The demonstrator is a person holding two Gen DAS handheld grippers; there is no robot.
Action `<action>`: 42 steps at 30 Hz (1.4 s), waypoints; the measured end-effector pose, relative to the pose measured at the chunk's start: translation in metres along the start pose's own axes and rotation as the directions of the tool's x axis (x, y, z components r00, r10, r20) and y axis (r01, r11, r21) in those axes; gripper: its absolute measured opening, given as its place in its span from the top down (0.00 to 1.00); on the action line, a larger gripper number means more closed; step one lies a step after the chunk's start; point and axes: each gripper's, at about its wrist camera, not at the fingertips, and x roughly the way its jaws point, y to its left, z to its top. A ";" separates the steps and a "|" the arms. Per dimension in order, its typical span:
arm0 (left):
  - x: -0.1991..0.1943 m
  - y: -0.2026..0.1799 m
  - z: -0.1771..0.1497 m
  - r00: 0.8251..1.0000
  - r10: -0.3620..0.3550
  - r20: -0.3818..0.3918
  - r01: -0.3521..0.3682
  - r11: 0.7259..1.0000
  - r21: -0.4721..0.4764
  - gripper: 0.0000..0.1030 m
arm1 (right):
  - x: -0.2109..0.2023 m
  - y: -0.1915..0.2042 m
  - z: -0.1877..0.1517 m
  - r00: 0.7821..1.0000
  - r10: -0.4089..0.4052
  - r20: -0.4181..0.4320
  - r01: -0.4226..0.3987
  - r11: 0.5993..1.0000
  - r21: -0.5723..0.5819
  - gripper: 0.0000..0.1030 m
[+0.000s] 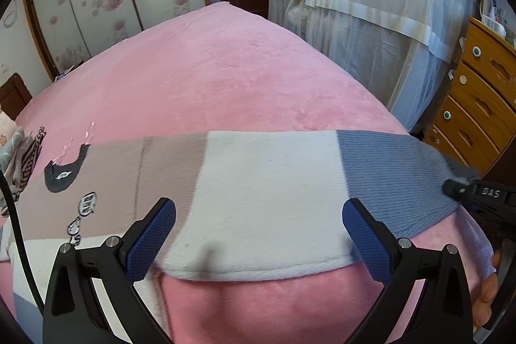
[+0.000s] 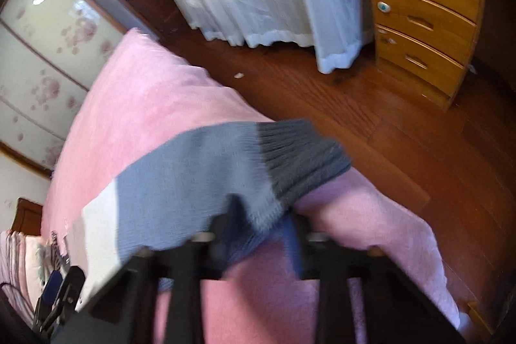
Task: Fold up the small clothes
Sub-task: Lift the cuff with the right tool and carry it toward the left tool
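My left gripper (image 1: 258,234) is wide open, blue pads either side of the sweater's (image 1: 267,199) white band near its front hem, nothing pinched. My right gripper (image 2: 258,231) is clamped on the blue-grey end of the knit, fabric bunched btwn the fingers, view blurred. Sweater lies flat on the pink bed cover (image 1: 209,79), long axis running left-right across the front edge: collar to the left, grey ribbed end to the right, by the wooden drawers (image 1: 480,99)

Beyond the striped sweater (image 1: 271,199), the pink bed (image 1: 209,79) lies bare and open. A clothes pile (image 1: 16,160) crowds its left edge; a wooden dresser (image 1: 477,105) stands right.
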 end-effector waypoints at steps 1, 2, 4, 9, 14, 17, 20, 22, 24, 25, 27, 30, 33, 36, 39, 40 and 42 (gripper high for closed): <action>-0.003 0.005 0.000 1.000 0.006 0.001 -0.006 1.000 -0.006 0.01 | -0.006 0.004 -0.001 1.000 0.006 0.023 -0.005 1.000 -0.020 0.93; -0.005 0.009 0.001 1.000 0.010 0.002 -0.010 1.000 -0.011 0.01 | -0.014 0.011 -0.003 0.999 0.019 0.051 -0.017 0.999 -0.046 0.93; -0.013 0.023 0.001 1.000 0.014 0.002 -0.014 1.000 -0.025 0.01 | -0.029 0.025 -0.005 0.995 0.045 0.092 -0.037 0.995 -0.091 0.93; -0.036 0.067 0.003 1.000 0.022 0.004 -0.021 0.998 -0.065 0.01 | -0.070 0.077 -0.015 0.972 0.174 0.160 -0.135 0.964 -0.229 0.93; -0.063 0.130 -0.003 0.997 0.070 0.026 -0.066 0.991 -0.115 0.01 | -0.088 0.143 -0.037 0.952 0.276 0.132 -0.209 0.900 -0.382 0.93; -0.076 0.175 -0.011 0.995 0.095 0.026 -0.089 0.981 -0.175 0.01 | -0.083 0.190 -0.060 0.946 0.312 0.087 -0.237 0.849 -0.473 0.93; -0.081 0.222 -0.025 0.996 0.093 0.015 -0.087 0.967 -0.239 0.01 | -0.065 0.236 -0.092 0.940 0.341 0.006 -0.285 0.797 -0.532 0.93; -0.080 0.249 -0.037 0.995 0.100 0.000 -0.097 0.957 -0.275 0.01 | -0.051 0.263 -0.116 0.939 0.343 -0.038 -0.303 0.766 -0.568 0.93; -0.077 0.268 -0.048 0.994 0.109 -0.020 -0.110 0.948 -0.298 0.01 | -0.035 0.287 -0.141 0.940 0.331 -0.086 -0.314 0.735 -0.601 0.93; -0.074 0.280 -0.055 0.994 0.104 -0.036 -0.110 0.945 -0.309 0.01 | -0.029 0.292 -0.151 0.940 0.325 -0.102 -0.317 0.724 -0.613 0.93; -0.069 0.292 -0.066 0.993 0.099 -0.061 -0.114 0.941 -0.318 0.01 | -0.011 0.313 -0.182 0.945 0.295 -0.144 -0.314 0.682 -0.660 0.93; -0.062 0.308 -0.080 0.991 0.103 -0.089 -0.127 0.939 -0.321 0.01 | 0.003 0.330 -0.217 0.954 0.248 -0.169 -0.291 0.630 -0.720 0.93; -0.054 0.318 -0.089 0.989 0.094 -0.111 -0.126 0.936 -0.328 0.01 | 0.016 0.340 -0.240 0.964 0.192 -0.185 -0.263 0.579 -0.771 0.90; -0.048 0.326 -0.096 0.990 0.066 -0.125 -0.106 0.930 -0.351 0.01 | 0.021 0.344 -0.255 0.971 0.150 -0.188 -0.240 0.547 -0.802 0.81; -0.041 0.330 -0.102 0.991 0.014 -0.136 -0.065 0.924 -0.378 0.01 | 0.015 0.342 -0.261 0.961 0.179 -0.213 -0.276 0.535 -0.798 0.51; -0.039 0.331 -0.103 0.991 0.003 -0.137 -0.056 0.923 -0.382 0.01 | 0.011 0.342 -0.261 0.960 0.190 -0.207 -0.278 0.529 -0.802 0.46; -0.036 0.333 -0.105 0.990 -0.025 -0.138 -0.031 0.919 -0.393 0.01 | 0.004 0.342 -0.263 0.954 0.214 -0.208 -0.291 0.509 -0.810 0.44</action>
